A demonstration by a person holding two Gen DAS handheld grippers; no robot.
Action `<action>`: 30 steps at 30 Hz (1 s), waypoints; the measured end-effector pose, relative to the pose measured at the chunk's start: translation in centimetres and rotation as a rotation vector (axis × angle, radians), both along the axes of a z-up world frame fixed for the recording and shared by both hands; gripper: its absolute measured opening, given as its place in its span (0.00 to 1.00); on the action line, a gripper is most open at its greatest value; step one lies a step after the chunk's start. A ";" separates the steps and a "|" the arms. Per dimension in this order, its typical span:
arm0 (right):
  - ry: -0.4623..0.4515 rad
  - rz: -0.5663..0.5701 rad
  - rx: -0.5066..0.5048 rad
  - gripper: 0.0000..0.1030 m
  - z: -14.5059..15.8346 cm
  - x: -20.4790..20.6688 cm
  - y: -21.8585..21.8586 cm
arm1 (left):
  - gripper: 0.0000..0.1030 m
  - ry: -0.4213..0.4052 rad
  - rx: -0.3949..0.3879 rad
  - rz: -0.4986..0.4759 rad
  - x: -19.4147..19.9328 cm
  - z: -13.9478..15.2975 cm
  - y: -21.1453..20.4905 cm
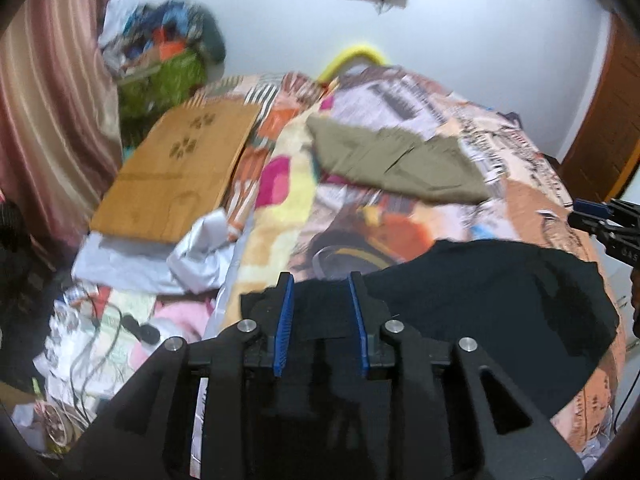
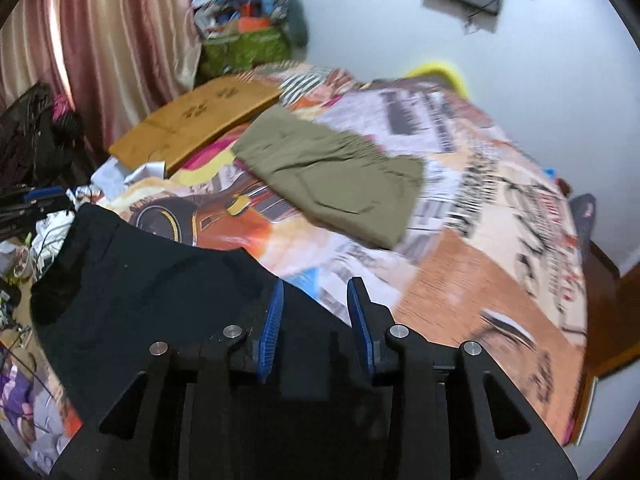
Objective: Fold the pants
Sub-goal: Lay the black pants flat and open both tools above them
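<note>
Soft black cloth pants [image 1: 480,292] lie rumpled at the bed's near edge, six o'clock from flat, folded olive-green cotton pants [image 2: 332,184]. The glossy patchwork bedspread [image 2: 480,280] also bears a bamboo lap tray [image 1: 176,176] at ten o'clock, by a striped pink curtain [image 2: 100,40]. Left gripper [image 1: 322,312] and right gripper [image 2: 314,312] tilt downward above the black pants, jaws narrowly parted, gripping nothing.

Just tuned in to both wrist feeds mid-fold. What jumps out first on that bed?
The loud patchwork bedspread fills both views. On it lie black pants at the near edge, below both hand-held grippers, and a folded olive-green garment farther back near the middle. A wooden board rests along the bed's left side, by the striped curtain.
</note>
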State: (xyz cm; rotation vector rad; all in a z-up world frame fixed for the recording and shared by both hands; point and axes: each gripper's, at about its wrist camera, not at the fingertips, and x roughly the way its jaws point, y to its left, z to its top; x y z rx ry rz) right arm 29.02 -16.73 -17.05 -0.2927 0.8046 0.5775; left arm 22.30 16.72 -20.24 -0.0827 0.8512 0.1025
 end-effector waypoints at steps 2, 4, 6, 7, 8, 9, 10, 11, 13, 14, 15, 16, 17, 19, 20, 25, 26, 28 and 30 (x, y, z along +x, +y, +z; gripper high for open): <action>-0.029 -0.035 0.020 0.38 1.2 -1.5 -2.3 | 0.33 -0.036 -0.002 -0.031 -0.5 1.5 -1.9; -0.052 -0.076 0.042 0.39 2.3 -3.1 -5.1 | 0.35 -0.060 -0.001 -0.064 -0.8 2.6 -4.2; -0.063 -0.112 0.058 0.39 3.0 -4.4 -7.4 | 0.36 -0.071 -0.002 -0.096 -1.0 3.2 -6.2; -0.068 -0.128 0.065 0.39 3.2 -4.9 -8.4 | 0.36 -0.078 -0.006 -0.119 -1.1 3.5 -7.7; -0.073 -0.153 0.074 0.39 3.4 -5.7 -10.0 | 0.38 -0.081 -0.010 -0.135 -1.2 3.7 -8.7; -0.077 -0.170 0.078 0.39 3.5 -6.2 -10.8 | 0.41 -0.084 -0.014 -0.148 -1.2 3.8 -9.7; -0.081 -0.188 0.082 0.39 3.5 -6.7 -11.8 | 0.43 -0.087 -0.019 -0.169 -1.1 3.9 -11.2; -0.085 -0.210 0.086 0.40 3.5 -7.3 -13.0 | 0.45 -0.089 -0.021 -0.183 -1.0 4.0 -12.2; -0.080 -0.253 0.105 0.46 3.0 -8.4 -15.5 | 0.46 -0.086 -0.023 -0.224 -0.6 3.9 -14.9; -0.077 -0.269 0.111 0.49 2.8 -8.7 -16.2 | 0.46 -0.082 -0.024 -0.240 -0.4 3.8 -16.1; -0.071 -0.294 0.114 0.50 2.2 -9.2 -17.4 | 0.48 -0.078 -0.026 -0.255 -0.3 3.7 -17.1; -0.067 -0.311 0.113 0.50 1.8 -9.5 -18.0 | 0.49 -0.066 -0.029 -0.277 0.1 3.3 -18.7; -0.065 -0.341 0.109 0.50 1.3 -10.0 -19.0 | 0.51 -0.055 -0.032 -0.290 0.4 2.9 -19.7; -0.046 -0.396 0.112 0.52 -0.2 -10.8 -21.0 | 0.51 -0.022 -0.037 -0.324 1.2 1.8 -22.1; -0.035 -0.412 0.117 0.52 -0.7 -11.0 -21.8 | 0.51 -0.006 -0.038 -0.337 1.5 1.3 -23.0; 0.038 -0.498 0.126 0.52 -4.4 -12.0 -24.9 | 0.51 0.094 -0.003 -0.407 2.9 -2.7 -28.1; 0.059 -0.513 0.139 0.52 -5.2 -12.3 -25.5 | 0.51 0.109 0.005 -0.418 3.0 -3.4 -28.9; 0.093 -0.530 0.162 0.52 -6.4 -12.8 -26.3 | 0.51 0.146 0.022 -0.446 3.3 -5.0 -30.8; 0.131 -0.553 0.195 0.52 -7.7 -13.0 -27.0 | 0.51 0.172 0.027 -0.465 3.6 -6.2 -31.9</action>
